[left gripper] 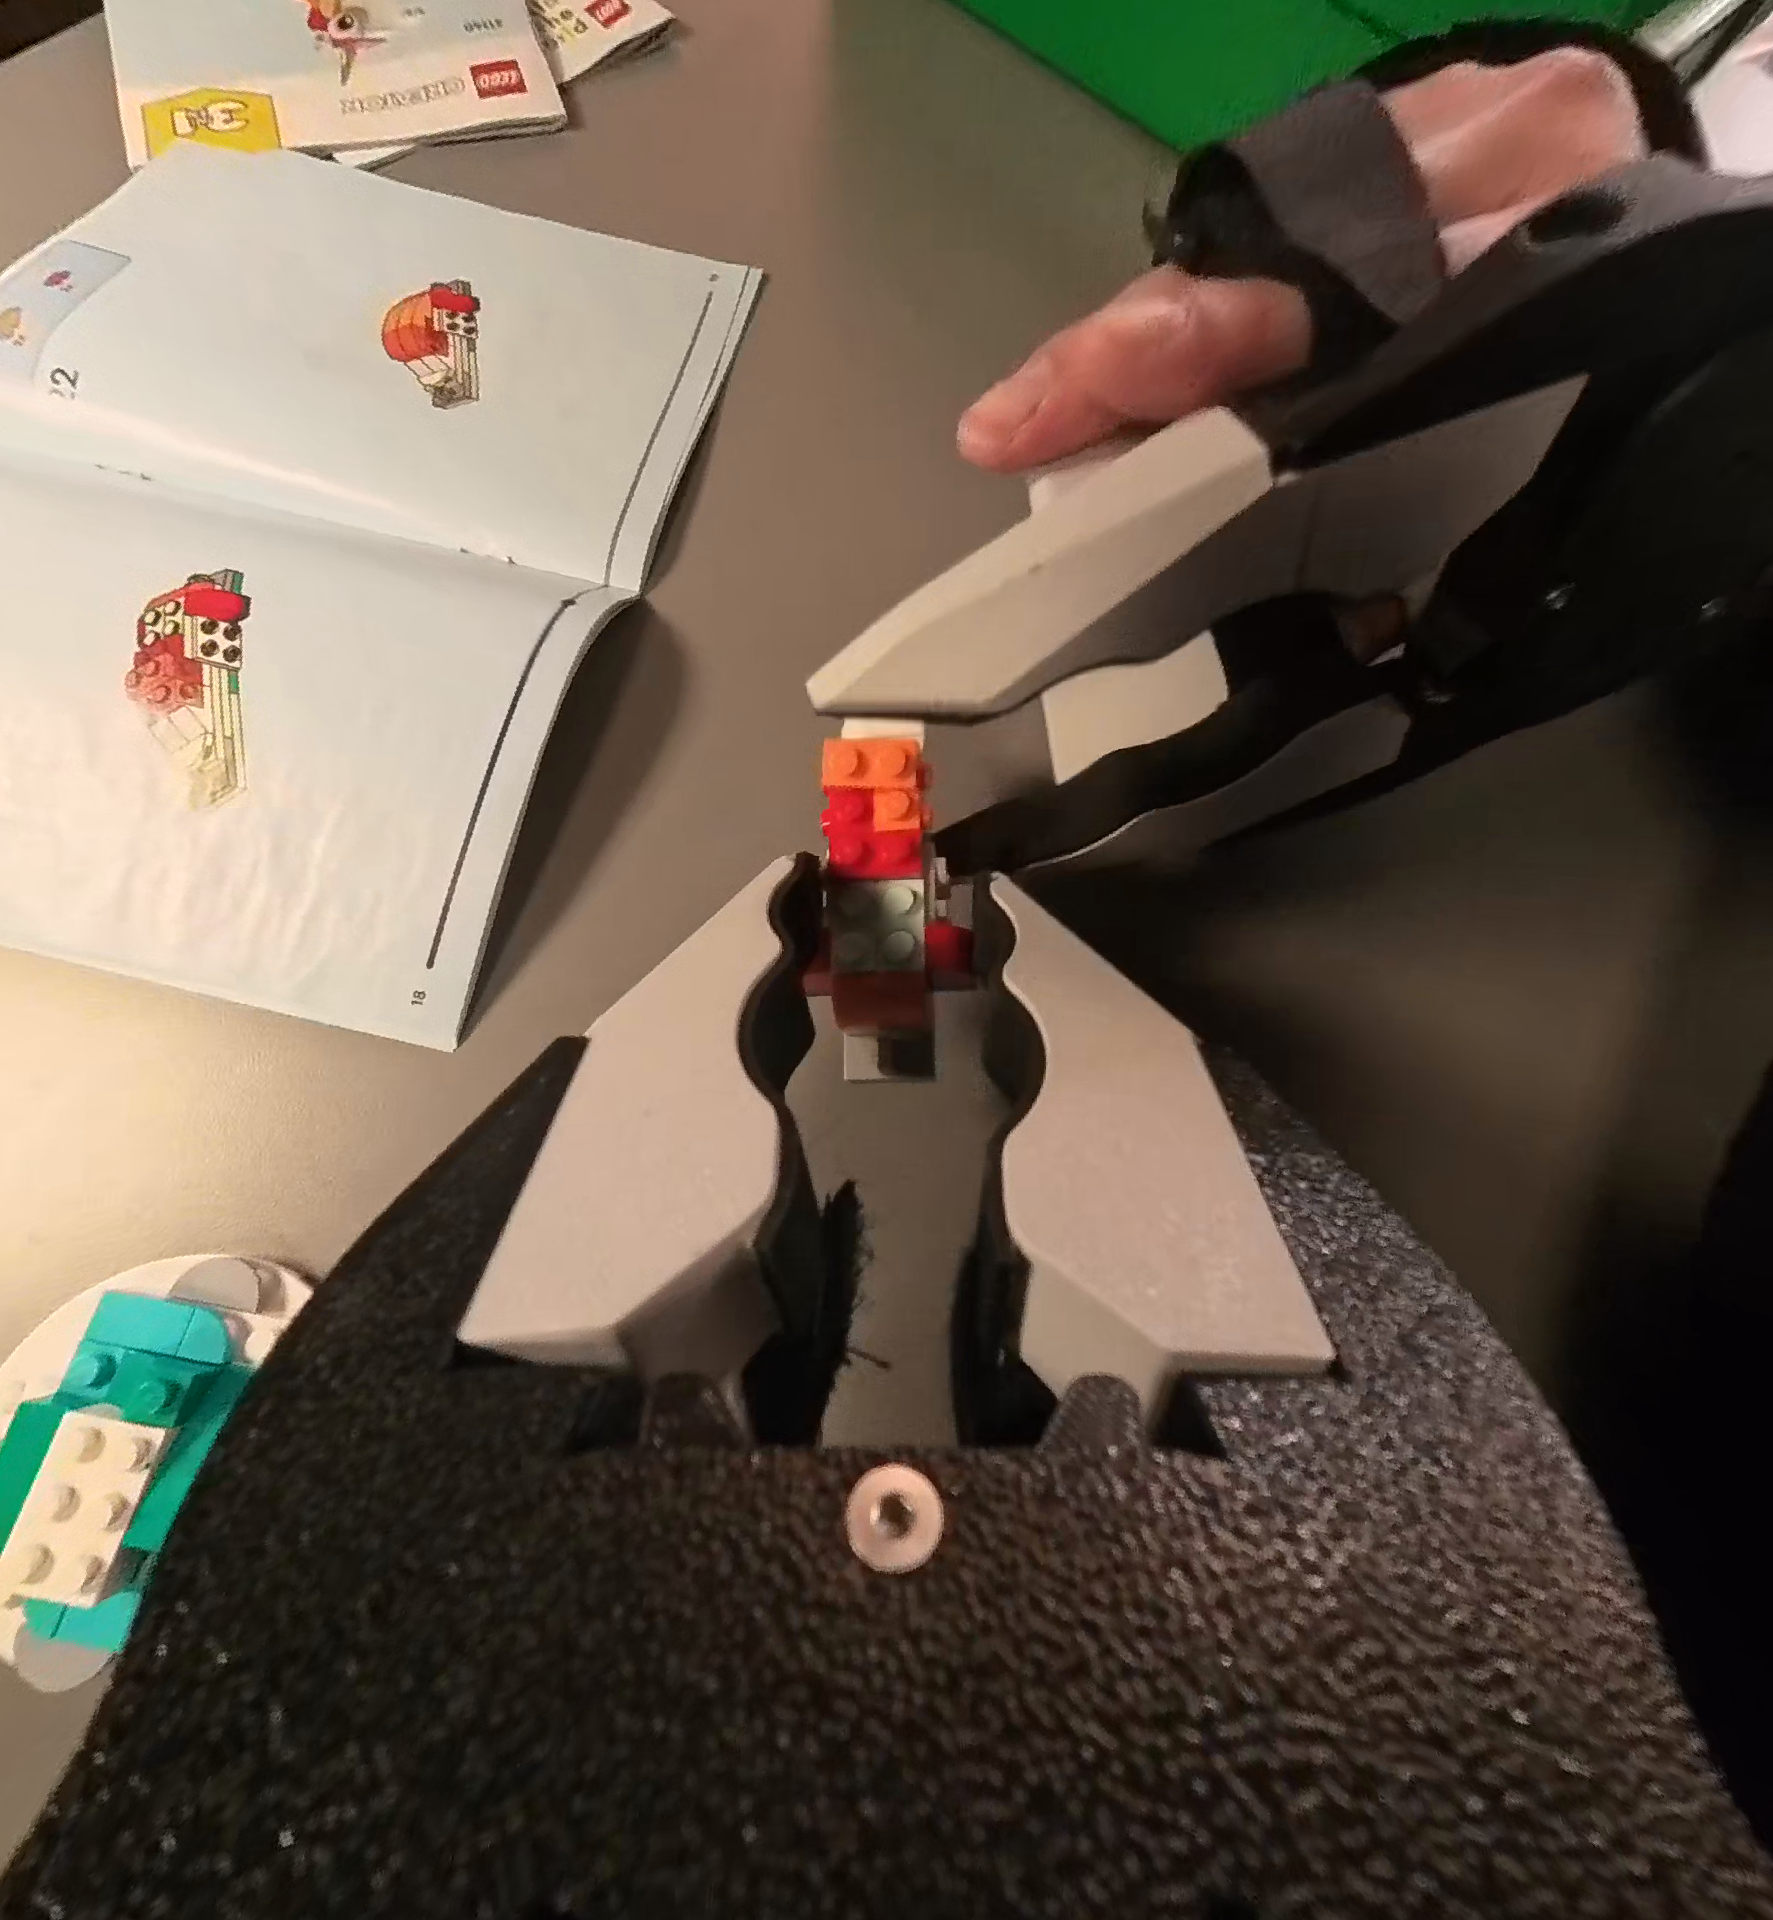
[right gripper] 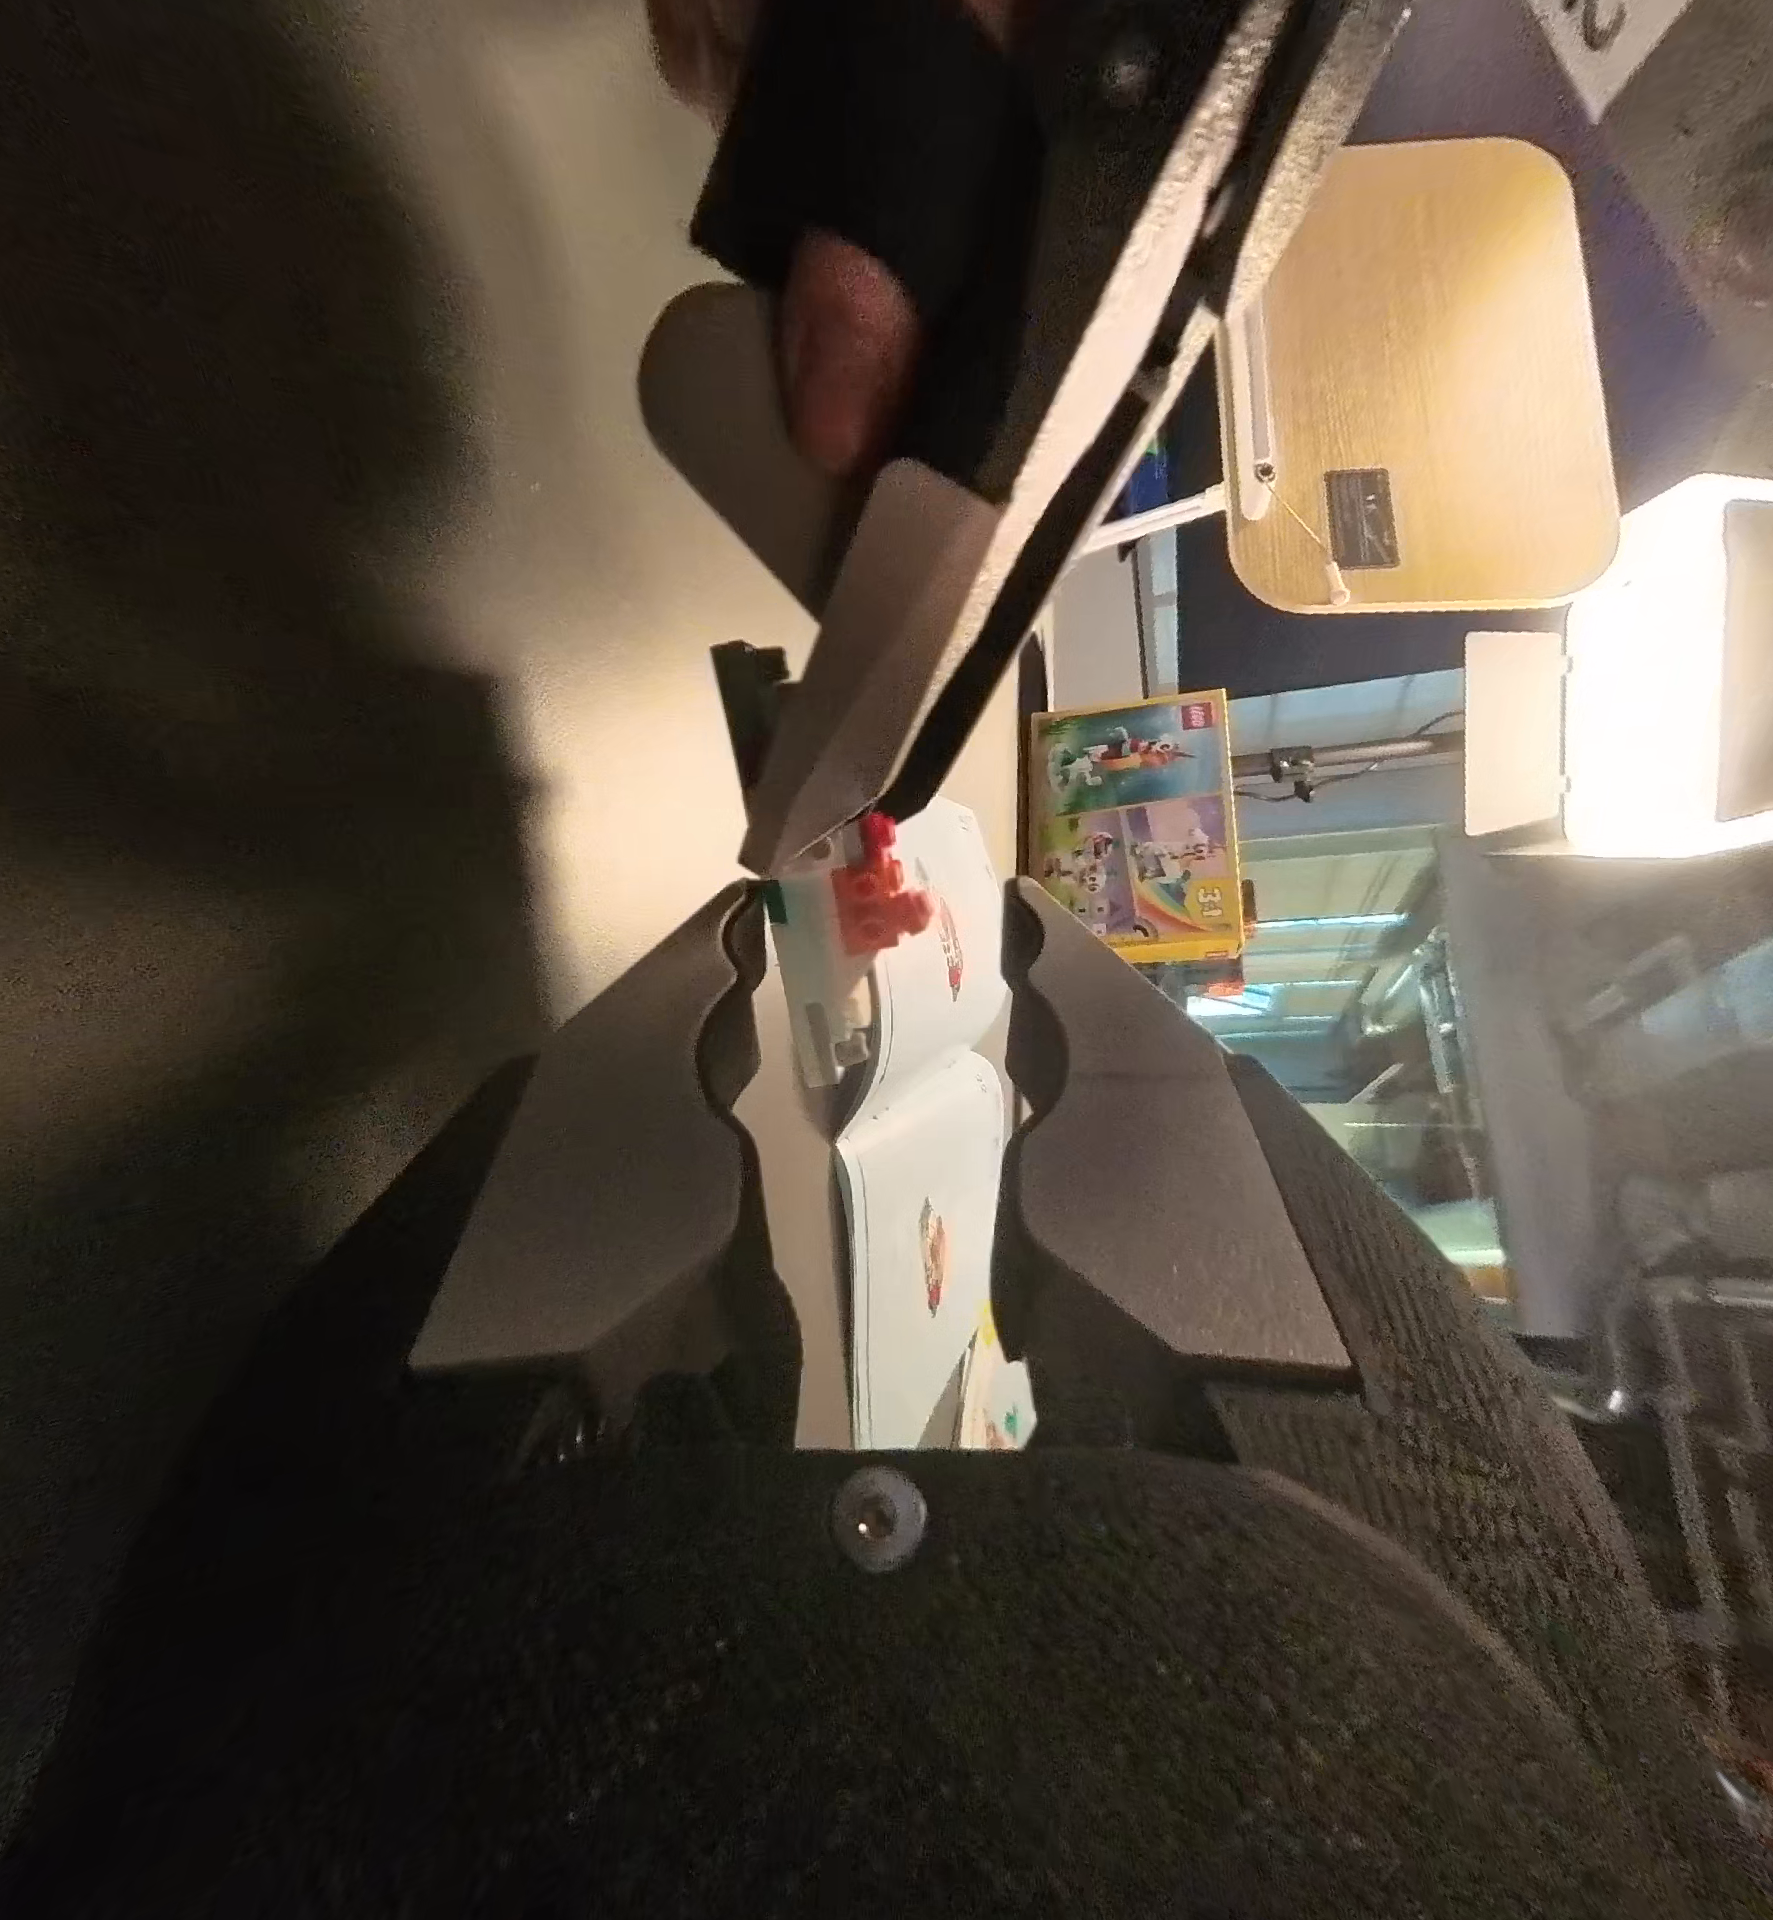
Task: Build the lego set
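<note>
Our left claw (left gripper: 887, 883) is clamped around a small red, orange and grey lego model (left gripper: 880, 862), held above the grey tabletop (left gripper: 965, 260). Our right claw (left gripper: 892, 769) stands open around the model's top, one finger (left gripper: 923, 644) touching its white end brick. An open instruction booklet (left gripper: 269, 623) lies to the left, with a teal-and-white build (left gripper: 82, 1455) nearby.

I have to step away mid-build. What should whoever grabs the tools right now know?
Left tool: shut on the model, a red, orange and grey stack held off the table.
Right tool: open, its fingers either side of the model's top end.
Open manual lies left of it; a teal build sits on a white disc at near left; the box stands beyond.
Done: model partly stacked.
Left: remaining steps; I cannot tell which page applies.
</note>
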### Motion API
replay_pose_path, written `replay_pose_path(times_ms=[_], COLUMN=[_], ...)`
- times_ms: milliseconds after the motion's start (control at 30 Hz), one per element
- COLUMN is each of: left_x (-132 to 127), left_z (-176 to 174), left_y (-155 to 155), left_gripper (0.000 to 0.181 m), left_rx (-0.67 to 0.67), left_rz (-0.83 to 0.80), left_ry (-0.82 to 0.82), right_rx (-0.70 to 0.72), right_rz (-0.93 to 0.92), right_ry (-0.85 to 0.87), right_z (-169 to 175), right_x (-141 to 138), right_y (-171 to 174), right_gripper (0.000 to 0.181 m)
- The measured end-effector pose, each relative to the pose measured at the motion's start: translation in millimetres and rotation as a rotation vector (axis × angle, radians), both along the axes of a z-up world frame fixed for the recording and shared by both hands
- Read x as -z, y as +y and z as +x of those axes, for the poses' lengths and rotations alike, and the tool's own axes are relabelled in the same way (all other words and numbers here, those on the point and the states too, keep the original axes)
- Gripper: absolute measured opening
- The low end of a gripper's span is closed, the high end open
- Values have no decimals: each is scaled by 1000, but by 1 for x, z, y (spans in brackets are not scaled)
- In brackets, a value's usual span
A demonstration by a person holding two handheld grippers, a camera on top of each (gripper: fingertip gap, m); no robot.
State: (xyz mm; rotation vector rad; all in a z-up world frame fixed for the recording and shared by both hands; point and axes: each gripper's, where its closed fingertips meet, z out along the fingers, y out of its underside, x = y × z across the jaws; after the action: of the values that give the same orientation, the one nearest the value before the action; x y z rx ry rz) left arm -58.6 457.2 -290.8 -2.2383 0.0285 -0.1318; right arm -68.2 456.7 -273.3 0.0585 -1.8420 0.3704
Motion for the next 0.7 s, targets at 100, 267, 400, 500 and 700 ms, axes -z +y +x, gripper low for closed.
replay_pose_path(times_ms=[100, 267, 400, 500, 700], left_x=[-3, -6, -8, -7, -10], left_z=[-2, -5, -3, -2, 0], left_y=[1, 2, 2, 2, 1], left_gripper=[26, 26, 26, 26, 27], left_rx=[-3, -8, 3, 9, 18], left_rz=[-7, -25, -36, -44, -30], left_ry=[1, -3, -5, -7, -42], right_rx=[-10, -2, -10, -12, 4], right_rz=[32, 86, 105, 116, 99], right_ry=[23, 52, 46, 66, 71], right_z=[0, -2, -3, -5, -7], right_x=[0, -1, 1, -2, -2], right_y=[1, 7, 6, 3, 6], right_gripper=[37, 39, 39, 36, 30])
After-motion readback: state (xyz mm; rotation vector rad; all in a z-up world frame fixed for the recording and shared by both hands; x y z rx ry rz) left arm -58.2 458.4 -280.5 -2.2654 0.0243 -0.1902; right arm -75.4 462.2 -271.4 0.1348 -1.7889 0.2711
